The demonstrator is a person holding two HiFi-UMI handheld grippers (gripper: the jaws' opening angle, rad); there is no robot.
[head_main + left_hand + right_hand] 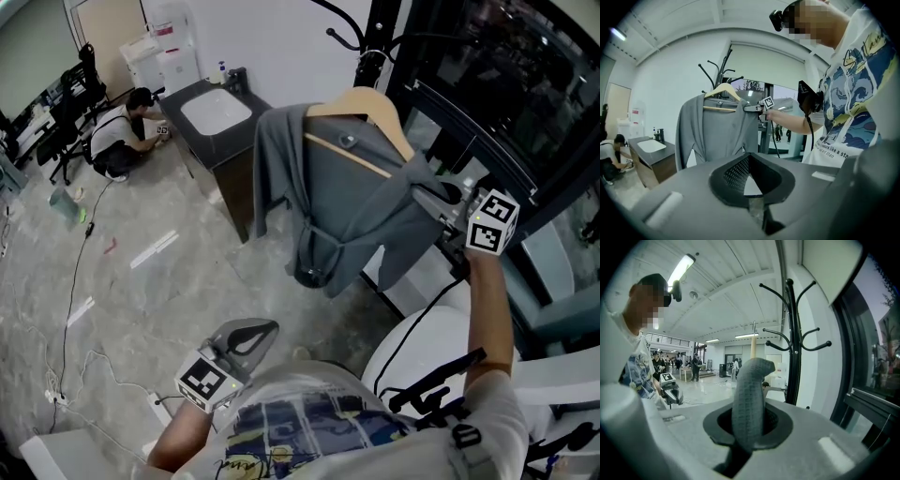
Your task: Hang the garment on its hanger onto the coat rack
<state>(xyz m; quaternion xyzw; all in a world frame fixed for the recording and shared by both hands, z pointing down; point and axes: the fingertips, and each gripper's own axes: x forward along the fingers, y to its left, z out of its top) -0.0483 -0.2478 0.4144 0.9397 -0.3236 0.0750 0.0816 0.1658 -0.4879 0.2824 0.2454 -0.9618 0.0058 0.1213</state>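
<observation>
- Right gripper (433,199): jaws clamped on a fold of the gray garment (361,202) at its shoulder. In the right gripper view the fabric (749,399) bulges up between the jaws.
- Garment hangs on a wooden hanger (361,101), held up in the air, one sleeve dangling at the left.
- Hanger top is near the arms of the black coat rack (791,348); can't tell if it's hooked on.
- Left gripper (253,333): low by the person's torso, well apart from the garment, jaws closed at the tips with nothing between them.
- Behind the garment: dark cabinet with a white sink (217,112); a person (117,141) crouches on the floor beside it.
</observation>
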